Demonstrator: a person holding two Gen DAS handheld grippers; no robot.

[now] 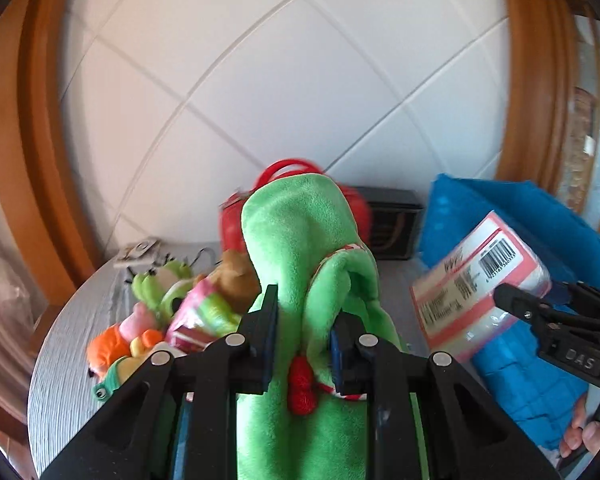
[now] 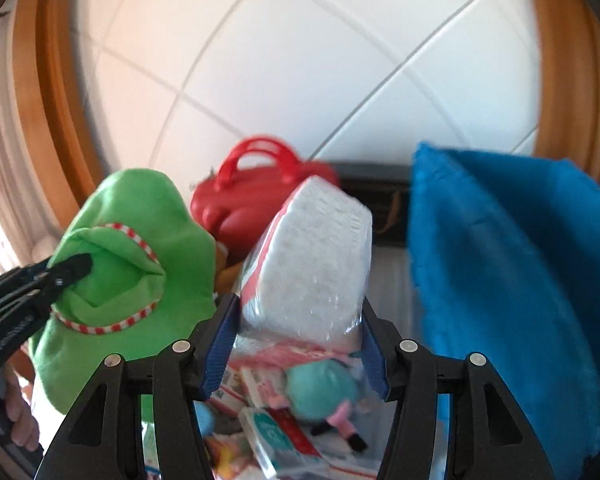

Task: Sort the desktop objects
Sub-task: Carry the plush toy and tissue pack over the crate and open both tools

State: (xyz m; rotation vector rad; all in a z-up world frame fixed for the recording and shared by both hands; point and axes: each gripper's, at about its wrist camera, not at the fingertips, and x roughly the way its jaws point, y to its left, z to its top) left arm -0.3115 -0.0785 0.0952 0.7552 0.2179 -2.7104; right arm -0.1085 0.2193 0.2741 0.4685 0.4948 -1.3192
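The left gripper [image 1: 304,320] clamps a fold of the green plush [image 1: 300,240], held above the table [image 1: 68,340] beside the toy pile. The right gripper [image 2: 296,344] grips the tissue pack [image 2: 316,256] by its sides, raised near the blue bag [image 2: 500,260], probably for separate sorting.

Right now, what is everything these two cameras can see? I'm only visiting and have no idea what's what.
Green plush toy: one, green with red-white trim, held in the left gripper.
Tissue pack: one, white in clear wrap with pink-red edging, held in the right gripper.
Red bag: one, red with handles, at the back.
Blue cloth: one, blue, on the right.
Black box: one, black, at the back against the tiled wall.
Small plush toys: several, green, orange, pink, brown, piled on the table's left.
Table: one, grey.
Left gripper: one, black, shut on the plush.
Right gripper: one, black, shut on the pack.
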